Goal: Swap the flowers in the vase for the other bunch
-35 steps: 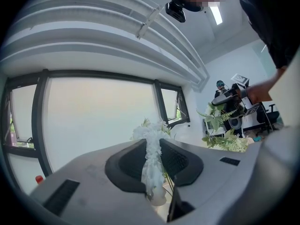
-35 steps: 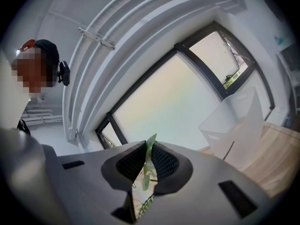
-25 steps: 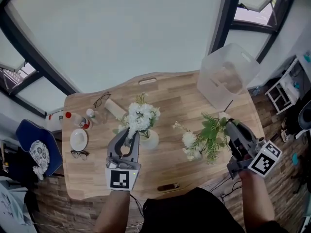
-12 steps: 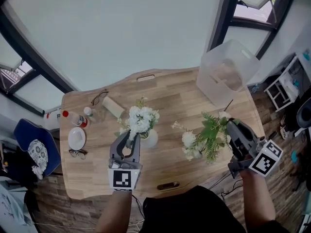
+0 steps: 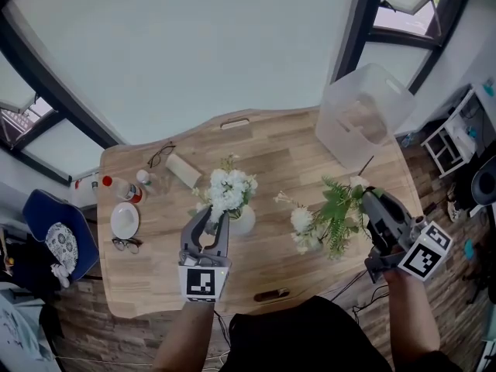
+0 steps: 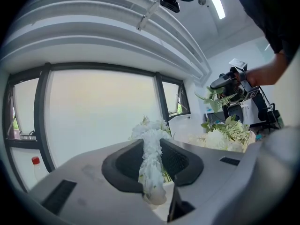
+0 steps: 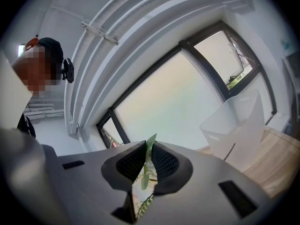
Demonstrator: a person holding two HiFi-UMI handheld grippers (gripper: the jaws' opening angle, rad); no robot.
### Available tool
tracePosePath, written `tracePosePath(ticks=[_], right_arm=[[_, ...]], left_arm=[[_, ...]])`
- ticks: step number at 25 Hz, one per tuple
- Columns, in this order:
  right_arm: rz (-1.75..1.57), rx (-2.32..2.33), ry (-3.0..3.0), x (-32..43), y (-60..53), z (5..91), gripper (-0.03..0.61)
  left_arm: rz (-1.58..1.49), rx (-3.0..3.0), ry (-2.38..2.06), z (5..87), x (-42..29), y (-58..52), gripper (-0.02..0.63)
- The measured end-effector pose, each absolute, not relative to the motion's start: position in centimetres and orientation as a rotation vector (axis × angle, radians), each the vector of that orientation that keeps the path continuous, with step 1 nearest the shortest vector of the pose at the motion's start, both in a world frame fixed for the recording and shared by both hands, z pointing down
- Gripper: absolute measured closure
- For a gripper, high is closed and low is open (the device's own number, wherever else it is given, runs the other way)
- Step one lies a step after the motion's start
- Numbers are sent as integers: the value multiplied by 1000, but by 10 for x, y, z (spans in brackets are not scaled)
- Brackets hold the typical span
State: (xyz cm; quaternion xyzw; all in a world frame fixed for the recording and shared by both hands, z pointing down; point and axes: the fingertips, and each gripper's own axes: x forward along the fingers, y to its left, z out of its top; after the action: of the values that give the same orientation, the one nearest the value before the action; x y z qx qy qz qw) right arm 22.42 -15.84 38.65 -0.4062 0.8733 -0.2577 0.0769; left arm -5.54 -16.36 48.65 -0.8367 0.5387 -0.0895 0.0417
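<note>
A bunch of white flowers (image 5: 229, 191) stands in a small white vase (image 5: 244, 224) at the middle of the wooden table (image 5: 271, 153). My left gripper (image 5: 214, 218) reaches in from the near side, shut on this bunch just above the vase. In the left gripper view the white flowers (image 6: 151, 144) fill the gap of the left gripper (image 6: 152, 167). My right gripper (image 5: 364, 201) hovers over the table's right side, shut on the stems of a green and white bunch (image 5: 325, 219). In the right gripper view a green leaf (image 7: 150, 146) sticks up from the right gripper (image 7: 149, 167).
A clear plastic bin (image 5: 360, 118) stands at the back right. On the left lie eyeglasses (image 5: 161, 158), a red-capped bottle (image 5: 120, 188), a white dish (image 5: 125, 221) and a pale roll (image 5: 182, 170). A small dark object (image 5: 271, 294) lies by the front edge.
My left gripper has sunk slightly with the white bunch over the vase. The right gripper and its bunch have kept still.
</note>
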Motion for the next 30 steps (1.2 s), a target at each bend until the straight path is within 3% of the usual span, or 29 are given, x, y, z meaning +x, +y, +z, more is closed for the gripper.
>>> tracePosePath(ticks=[20, 30], right_arm=[[-717, -1159, 2576, 191, -156, 366, 522], [-668, -1117, 2583, 169, -150, 343, 522]], left_arm=[[-117, -2597, 1565, 437, -67, -145, 389], [-96, -2523, 1623, 408, -114, -129, 387]])
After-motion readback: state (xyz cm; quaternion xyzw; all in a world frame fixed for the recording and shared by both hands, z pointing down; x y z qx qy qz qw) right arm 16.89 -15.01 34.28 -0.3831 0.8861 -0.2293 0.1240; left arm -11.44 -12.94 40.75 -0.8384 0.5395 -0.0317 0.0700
